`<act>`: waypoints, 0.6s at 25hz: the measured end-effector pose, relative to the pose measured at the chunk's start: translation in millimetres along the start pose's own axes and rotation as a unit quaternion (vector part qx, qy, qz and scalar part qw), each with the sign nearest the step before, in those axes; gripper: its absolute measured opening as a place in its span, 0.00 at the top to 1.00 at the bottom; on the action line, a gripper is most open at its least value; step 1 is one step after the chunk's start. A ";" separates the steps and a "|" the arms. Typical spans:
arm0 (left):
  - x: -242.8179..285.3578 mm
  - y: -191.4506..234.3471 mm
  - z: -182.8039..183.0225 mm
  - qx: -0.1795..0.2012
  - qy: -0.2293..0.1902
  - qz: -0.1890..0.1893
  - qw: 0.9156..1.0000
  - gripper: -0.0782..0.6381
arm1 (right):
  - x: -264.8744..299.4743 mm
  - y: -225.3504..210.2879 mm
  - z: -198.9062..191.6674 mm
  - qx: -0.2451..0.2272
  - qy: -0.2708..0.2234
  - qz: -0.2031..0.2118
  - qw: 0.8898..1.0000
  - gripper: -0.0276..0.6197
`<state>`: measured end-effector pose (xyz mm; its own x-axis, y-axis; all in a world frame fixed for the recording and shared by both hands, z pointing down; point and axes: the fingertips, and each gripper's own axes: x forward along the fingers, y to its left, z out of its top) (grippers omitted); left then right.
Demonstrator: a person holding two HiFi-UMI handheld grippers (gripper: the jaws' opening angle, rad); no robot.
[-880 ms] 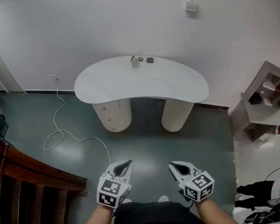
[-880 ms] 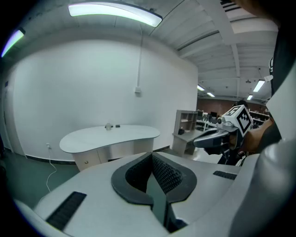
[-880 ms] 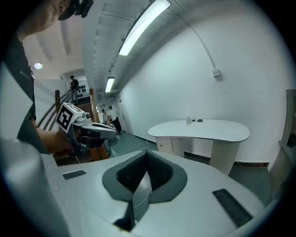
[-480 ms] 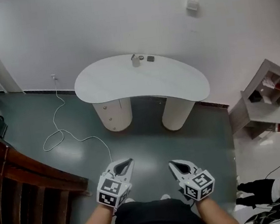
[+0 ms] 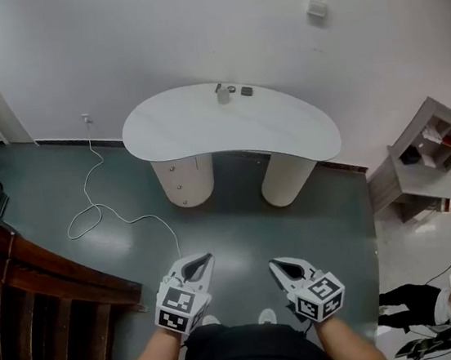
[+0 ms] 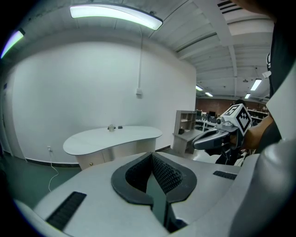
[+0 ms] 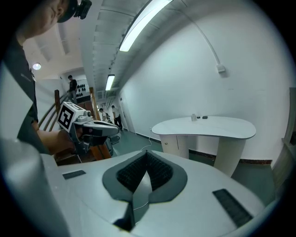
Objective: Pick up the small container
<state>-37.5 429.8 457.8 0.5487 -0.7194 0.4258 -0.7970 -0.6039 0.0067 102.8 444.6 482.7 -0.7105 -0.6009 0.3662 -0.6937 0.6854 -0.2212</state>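
Shifted since the earlier frame: the kidney-shaped table [image 5: 203,133] now sits slightly higher and further right in the head view; both grippers are held low as before.

Progress: nothing grasped. Left gripper [image 5: 199,264] has its jaws together and empty. Small container [image 5: 222,94] stands at the table's far edge, well apart from both. Right gripper [image 5: 279,264] is likewise closed on nothing. Approach, opening and grasp all remain.

Materials: white cable [image 5: 97,208] looped on the glossy grey-green floor [image 5: 239,222]. Tabletop smooth, white, rounded, on two cylindrical pedestals. Container pale, upright. Jaw pads dark, ribbed.
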 end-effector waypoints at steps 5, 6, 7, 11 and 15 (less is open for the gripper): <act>-7.7 13.1 -10.3 0.008 0.000 -0.018 1.000 0.87 | 15.7 16.7 -10.0 0.010 0.002 -0.014 1.000 0.96; -10.8 15.7 -12.7 0.010 0.000 -0.022 1.000 0.87 | 19.3 21.4 -12.5 0.012 0.003 -0.017 1.000 0.96; -13.8 18.4 -15.1 0.012 0.000 -0.027 1.000 0.87 | 22.8 26.1 -13.8 0.014 0.004 -0.020 1.000 0.96; -23.3 32.4 -21.8 0.023 0.003 -0.038 0.999 0.87 | 35.2 40.6 -9.2 0.014 -0.002 -0.034 0.999 0.96; -26.7 47.8 -21.4 0.026 0.000 -0.049 0.998 0.87 | 45.5 47.6 -7.0 0.015 0.000 -0.053 0.998 0.96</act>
<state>-95.7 427.5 466.2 0.6235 -0.6562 0.4251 -0.7254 -0.6883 0.0015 38.3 452.8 495.1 -0.6329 -0.6692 0.3895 -0.7682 0.6057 -0.2076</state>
